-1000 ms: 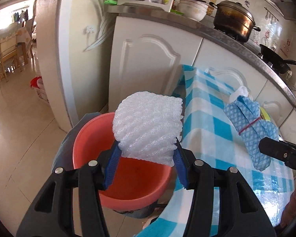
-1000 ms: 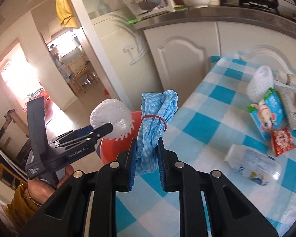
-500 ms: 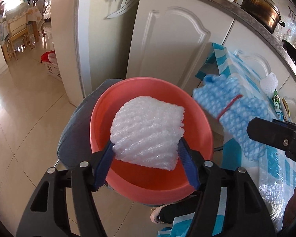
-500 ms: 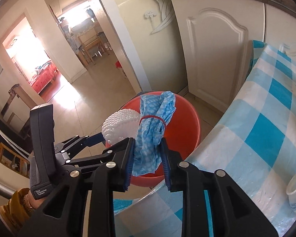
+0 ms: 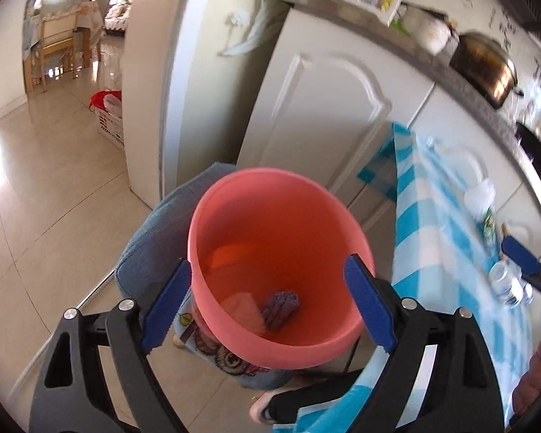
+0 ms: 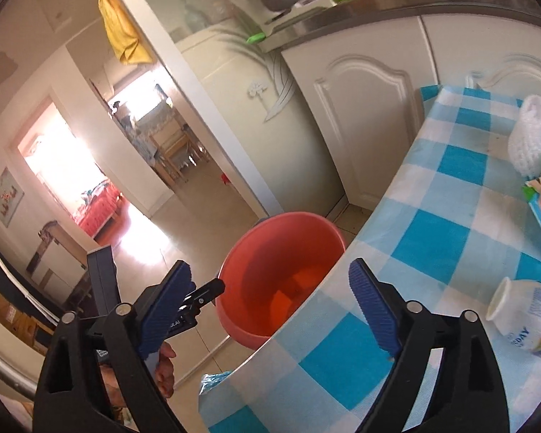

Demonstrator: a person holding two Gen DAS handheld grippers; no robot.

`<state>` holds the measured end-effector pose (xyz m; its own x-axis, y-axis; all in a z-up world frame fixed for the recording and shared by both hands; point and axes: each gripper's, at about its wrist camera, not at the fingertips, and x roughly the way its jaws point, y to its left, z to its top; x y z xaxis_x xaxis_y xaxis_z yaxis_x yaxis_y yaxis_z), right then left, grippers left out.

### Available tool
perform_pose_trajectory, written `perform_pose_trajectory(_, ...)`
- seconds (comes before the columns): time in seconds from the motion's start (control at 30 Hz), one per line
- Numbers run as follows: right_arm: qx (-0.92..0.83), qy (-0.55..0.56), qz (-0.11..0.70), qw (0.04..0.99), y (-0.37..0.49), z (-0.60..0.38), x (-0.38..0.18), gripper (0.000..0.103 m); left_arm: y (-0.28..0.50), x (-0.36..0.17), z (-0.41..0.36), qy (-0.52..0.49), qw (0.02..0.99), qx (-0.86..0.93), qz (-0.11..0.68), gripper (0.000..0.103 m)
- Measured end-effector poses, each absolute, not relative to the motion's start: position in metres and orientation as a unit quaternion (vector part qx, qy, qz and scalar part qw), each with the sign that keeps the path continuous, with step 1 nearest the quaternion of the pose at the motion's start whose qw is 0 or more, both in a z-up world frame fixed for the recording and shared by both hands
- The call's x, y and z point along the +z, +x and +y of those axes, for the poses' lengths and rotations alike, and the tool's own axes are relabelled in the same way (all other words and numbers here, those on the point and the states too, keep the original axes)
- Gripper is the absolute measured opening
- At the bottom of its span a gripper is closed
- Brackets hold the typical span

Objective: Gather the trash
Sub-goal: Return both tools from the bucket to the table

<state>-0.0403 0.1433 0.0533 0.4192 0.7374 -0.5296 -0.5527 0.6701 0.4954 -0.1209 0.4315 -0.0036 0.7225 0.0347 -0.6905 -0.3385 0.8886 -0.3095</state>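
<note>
My left gripper (image 5: pixel 267 303) opening, nothing between its jaws, above the red bucket (image 5: pixel 281 216), only this view showing the trash (image 5: pixel 279 305) inside, my right gripper (image 6: pixel 270 310) opening empty, bottle (image 6: pixel 523 321) on the checked tablecloth (image 6: pixel 432 245)

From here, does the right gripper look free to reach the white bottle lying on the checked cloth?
Probably yes: the right gripper, empty with jaws opening, has only bare cloth beside the white bottle.

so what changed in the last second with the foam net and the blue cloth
Both were let go. The left gripper released the white foam net and the right gripper the banded blue cloth; both sets of jaws are opening with nothing between them. A bluish bundle now lies in the red bucket. The bucket stayed beside the checked table.
</note>
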Motion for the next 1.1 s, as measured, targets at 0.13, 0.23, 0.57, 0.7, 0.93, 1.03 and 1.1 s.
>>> perform_pose_trajectory(0.13,0.371,0.16,0.332,0.853,-0.045,0.094,0.074,0.091,-0.134,0.014,0.422,-0.22,0.91,0.108,0.335,0.087)
perform_pose_trajectory(0.23,0.354,0.179,0.3,0.867,-0.048,0.059,0.086,0.092,-0.136,0.029,0.406,-0.207,0.915,0.101,0.332,0.088)
perform_pose_trajectory(0.57,0.289,0.258,0.257,0.886,-0.04,-0.054,0.105,0.093,-0.123,0.07,0.324,-0.127,0.922,0.047,0.363,0.089)
perform_pose_trajectory(0.7,0.238,0.267,0.242,0.902,-0.04,-0.103,0.107,0.093,-0.114,0.076,0.29,-0.11,0.916,0.018,0.384,0.089)
perform_pose_trajectory(0.93,0.141,0.273,0.247,0.919,-0.034,-0.182,0.093,0.093,-0.102,0.102,0.23,-0.082,0.916,-0.046,0.39,0.089)
perform_pose_trajectory(1.03,0.107,0.275,0.257,0.92,-0.031,-0.209,0.084,0.093,-0.093,0.118,0.206,-0.07,0.92,-0.063,0.381,0.089)
perform_pose_trajectory(1.1,0.086,0.268,0.266,0.922,-0.03,-0.224,0.077,0.093,-0.087,0.126,0.192,-0.069,0.92,-0.075,0.378,0.089)
